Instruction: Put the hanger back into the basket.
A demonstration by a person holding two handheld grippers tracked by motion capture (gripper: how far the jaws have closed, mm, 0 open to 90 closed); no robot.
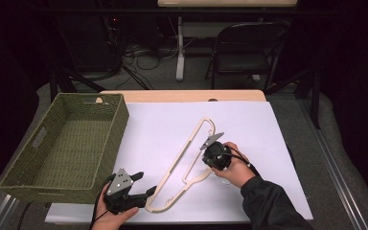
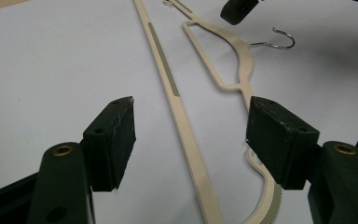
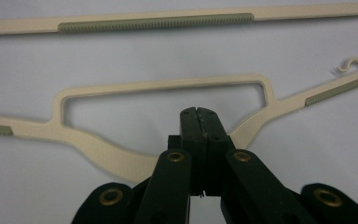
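A cream plastic hanger [image 1: 179, 165] lies slantwise on the white tabletop [image 1: 249, 129], its metal hook [image 2: 279, 39] resting flat beside it. My left gripper [image 1: 144, 183] sits low at the hanger's near end with its jaws wide open. In the left gripper view the hanger's straight bar [image 2: 186, 126] runs between the two pads [image 2: 116, 135] without touching them, and the curved shoulder lies by the right pad. My right gripper [image 1: 208, 154] hovers over the hanger's neck [image 3: 116, 158]. Its jaws [image 3: 198, 116] are pressed together with nothing between them.
A green woven basket [image 1: 120, 124] stands empty at the table's left side, close to my left gripper. A folding chair [image 1: 249, 48] and cables are on the floor beyond the table's far edge. White surface stretches to the right of the hanger.
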